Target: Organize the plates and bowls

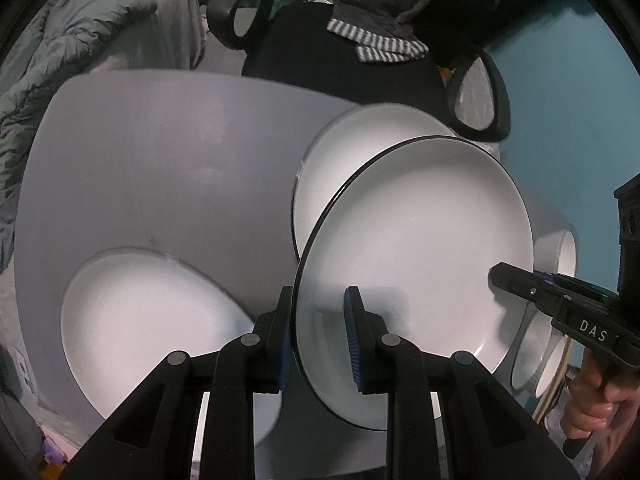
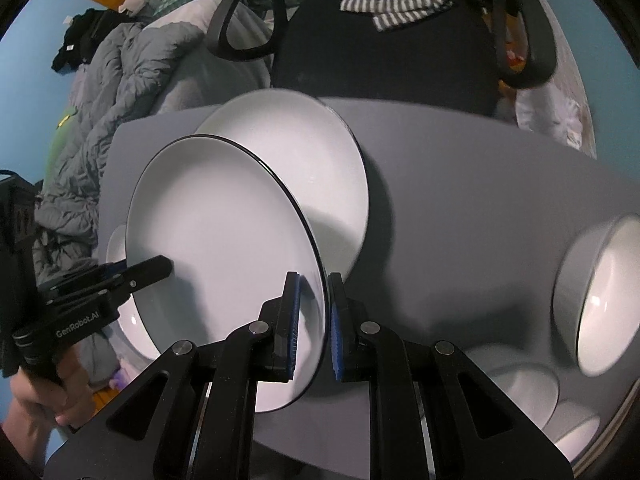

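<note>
A white plate with a dark rim (image 1: 416,248) is held in the air above the grey table (image 1: 160,168) by both grippers. My left gripper (image 1: 320,336) is shut on its near-left rim. My right gripper (image 2: 314,324) is shut on the opposite rim of the same plate (image 2: 216,232). The right gripper also shows in the left wrist view (image 1: 520,280), the left one in the right wrist view (image 2: 148,270). A second white plate (image 1: 344,160) lies on the table just beyond and partly under the held one; it also shows in the right wrist view (image 2: 304,152).
Another white plate (image 1: 152,320) lies at the table's near left. White bowls (image 2: 600,296) sit at the right of the table, with more dishes (image 2: 520,392) near the front right. A black office chair (image 2: 384,48) with draped clothes stands behind the table.
</note>
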Motion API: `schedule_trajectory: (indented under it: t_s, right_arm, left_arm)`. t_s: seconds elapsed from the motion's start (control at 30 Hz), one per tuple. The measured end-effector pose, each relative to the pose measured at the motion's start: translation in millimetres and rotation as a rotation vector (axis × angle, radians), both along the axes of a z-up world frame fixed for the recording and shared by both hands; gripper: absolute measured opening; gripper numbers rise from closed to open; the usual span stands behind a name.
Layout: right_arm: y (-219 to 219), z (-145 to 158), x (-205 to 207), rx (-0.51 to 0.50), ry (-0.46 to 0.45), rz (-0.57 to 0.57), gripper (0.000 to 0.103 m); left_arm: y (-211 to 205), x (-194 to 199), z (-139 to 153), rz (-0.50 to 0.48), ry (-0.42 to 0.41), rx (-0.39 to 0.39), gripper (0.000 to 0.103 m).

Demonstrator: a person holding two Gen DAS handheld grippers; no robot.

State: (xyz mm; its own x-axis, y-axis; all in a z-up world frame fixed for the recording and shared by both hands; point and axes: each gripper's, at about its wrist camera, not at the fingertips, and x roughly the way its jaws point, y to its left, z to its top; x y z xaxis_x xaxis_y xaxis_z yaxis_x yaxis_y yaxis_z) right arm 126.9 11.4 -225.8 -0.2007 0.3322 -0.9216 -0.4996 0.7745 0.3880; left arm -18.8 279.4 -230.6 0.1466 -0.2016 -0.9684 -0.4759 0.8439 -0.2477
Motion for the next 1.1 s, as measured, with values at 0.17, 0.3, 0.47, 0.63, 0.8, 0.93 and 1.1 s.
schedule_trajectory:
  t_s: [0.17, 0.3, 0.47, 0.63, 0.8, 0.93, 1.1]
  right_arm:
    - [14, -9, 16, 0.006, 0.021, 0.006, 0.014]
    - [20, -18, 28, 0.012, 0.049, -0.003, 0.014]
    - [26, -23, 36, 0.002, 0.062, 0.000, 0.014]
    - [28, -26, 41, -0.014, 0.069, -0.004, 0.015]
    - [25, -30, 46, -0.029, 0.074, -0.008, 0.015]
    - [26, -28, 48, -0.047, 0.070, -0.008, 0.016]
    - [30, -28, 48, -0.071, 0.078, -0.003, 0.019]
  left_arm:
    - [-17, 30, -15, -0.002, 0.019, 0.029, 0.024]
    - [-11, 38, -21, -0.004, 0.033, 0.047, 0.024]
    - [-10, 46, -32, 0.004, 0.056, 0.048, 0.024]
    - [-16, 54, -34, -0.008, 0.070, 0.072, 0.025]
    - [-20, 58, -39, -0.011, 0.086, 0.068, 0.025]
    - [-23, 59, -40, -0.020, 0.084, 0.078, 0.025]
    - [-23, 60, -39, -0.040, 0.085, 0.089, 0.025]
